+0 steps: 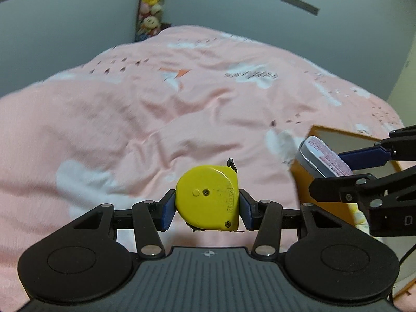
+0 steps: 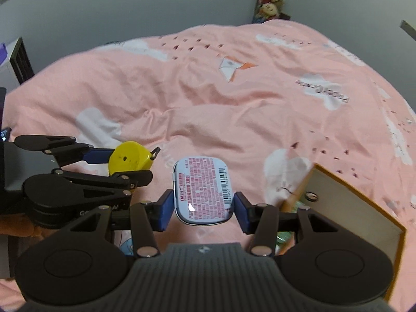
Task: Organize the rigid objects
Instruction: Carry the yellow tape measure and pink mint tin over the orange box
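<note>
So, quick notes:
Left gripper (image 1: 207, 205): clamped on yellow tape measure (image 1: 208, 197), lower centre of frame, held above pink bedspread (image 1: 182, 104).
Right gripper (image 2: 204, 208): clamped on mint tin (image 2: 201, 189), centre frame.
Box (image 2: 345, 202): open, lower right.
Risk: grippers close tog., could bump near box; tin smooth, may slip if tilted.

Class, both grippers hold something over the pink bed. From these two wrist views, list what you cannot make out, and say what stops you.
- Box contents: in the right wrist view, cut off by the right gripper; in the left wrist view, covered by it.
- Mint tin small print: too fine and blurred, both views.
- Tape measure label: too small, left wrist view.
- Left gripper hand: outside both views.
</note>
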Tool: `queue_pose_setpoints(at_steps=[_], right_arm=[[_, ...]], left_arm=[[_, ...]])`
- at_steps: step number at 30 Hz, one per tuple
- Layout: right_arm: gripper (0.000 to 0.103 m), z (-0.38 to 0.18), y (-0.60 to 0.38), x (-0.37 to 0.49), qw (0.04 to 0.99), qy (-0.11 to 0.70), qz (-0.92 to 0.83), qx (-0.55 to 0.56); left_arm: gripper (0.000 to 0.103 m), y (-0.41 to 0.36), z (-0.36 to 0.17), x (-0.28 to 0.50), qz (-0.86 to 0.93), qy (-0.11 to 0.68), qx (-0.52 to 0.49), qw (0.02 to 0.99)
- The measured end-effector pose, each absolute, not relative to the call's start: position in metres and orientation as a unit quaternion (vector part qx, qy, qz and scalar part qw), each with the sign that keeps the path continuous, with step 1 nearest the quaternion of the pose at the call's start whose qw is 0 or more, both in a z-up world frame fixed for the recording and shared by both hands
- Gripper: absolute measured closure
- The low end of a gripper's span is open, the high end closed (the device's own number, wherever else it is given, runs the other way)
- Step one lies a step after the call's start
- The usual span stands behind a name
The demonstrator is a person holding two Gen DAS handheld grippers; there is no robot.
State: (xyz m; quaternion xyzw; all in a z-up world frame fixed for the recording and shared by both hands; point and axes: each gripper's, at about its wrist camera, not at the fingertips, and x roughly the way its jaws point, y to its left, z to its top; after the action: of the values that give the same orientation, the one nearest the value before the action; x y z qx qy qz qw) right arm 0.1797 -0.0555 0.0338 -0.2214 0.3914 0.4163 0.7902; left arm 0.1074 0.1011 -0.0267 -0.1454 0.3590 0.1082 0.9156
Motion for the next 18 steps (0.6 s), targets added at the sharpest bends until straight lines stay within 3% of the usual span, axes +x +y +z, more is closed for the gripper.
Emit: queue_pose_setpoints(at_steps=[9,18], right_arm=[[0.054,0.063,-0.125,0.180,0.818,0.402,0.355,-0.208],[0.054,0.039,-0.192,0.202,0.813,0.473,0.269,-0.209]], left_arm=[[0.046,0.059,-0.003,0.116,0.041,0.342,-0.133,0.929],[0.046,-0.005,0.006,0.139,-0.063,0.350,-0.088,0.930]])
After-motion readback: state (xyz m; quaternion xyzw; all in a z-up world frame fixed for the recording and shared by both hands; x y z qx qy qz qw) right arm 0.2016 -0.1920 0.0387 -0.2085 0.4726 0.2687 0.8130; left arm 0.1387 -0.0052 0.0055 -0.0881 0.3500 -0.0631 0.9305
